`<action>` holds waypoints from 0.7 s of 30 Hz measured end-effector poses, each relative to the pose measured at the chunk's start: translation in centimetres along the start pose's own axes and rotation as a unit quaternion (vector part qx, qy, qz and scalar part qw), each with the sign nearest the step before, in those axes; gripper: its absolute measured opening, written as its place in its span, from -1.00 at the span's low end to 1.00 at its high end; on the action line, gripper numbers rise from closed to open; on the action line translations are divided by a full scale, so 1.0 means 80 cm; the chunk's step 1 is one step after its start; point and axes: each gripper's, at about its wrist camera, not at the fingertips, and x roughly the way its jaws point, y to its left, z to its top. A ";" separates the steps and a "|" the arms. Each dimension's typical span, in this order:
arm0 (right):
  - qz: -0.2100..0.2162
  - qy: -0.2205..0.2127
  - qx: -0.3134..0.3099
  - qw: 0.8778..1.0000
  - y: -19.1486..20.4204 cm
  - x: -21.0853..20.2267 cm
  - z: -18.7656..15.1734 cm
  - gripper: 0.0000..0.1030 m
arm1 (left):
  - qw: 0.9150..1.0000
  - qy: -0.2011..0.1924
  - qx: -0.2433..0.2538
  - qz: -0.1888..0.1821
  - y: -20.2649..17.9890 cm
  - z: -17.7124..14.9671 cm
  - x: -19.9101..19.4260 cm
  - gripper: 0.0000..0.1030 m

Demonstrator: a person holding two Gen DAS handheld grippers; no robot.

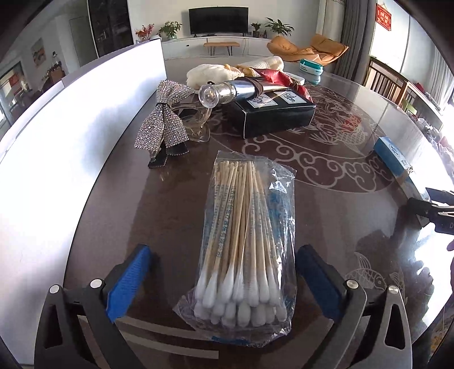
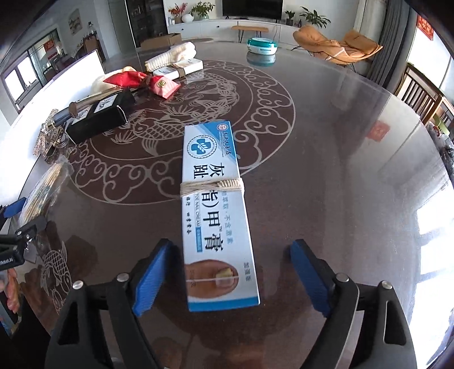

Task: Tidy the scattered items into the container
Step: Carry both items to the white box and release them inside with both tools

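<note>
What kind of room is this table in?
Most likely a home living and dining room: a television on a low cabinet, an orange lounge chair, and potted plants beyond the patterned table.

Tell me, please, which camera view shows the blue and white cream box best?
The right wrist view: the cream box lies lengthwise at centre, its printed top readable, string tied around its middle. The left wrist view catches only part of it, foreshortened at the right edge.
</note>
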 end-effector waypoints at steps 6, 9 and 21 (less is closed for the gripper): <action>0.001 -0.010 -0.006 1.000 -0.003 0.000 -0.005 0.76 | 0.999 0.016 -0.033 0.020 0.002 -0.008 -0.004 1.00; 0.008 0.034 -0.022 0.999 -0.003 0.006 0.009 0.76 | 0.999 0.041 0.007 -0.004 -0.006 0.001 0.000 1.00; 0.018 0.115 -0.055 0.992 0.001 0.028 0.063 0.08 | 0.990 0.109 0.084 -0.041 -0.029 0.056 0.028 0.71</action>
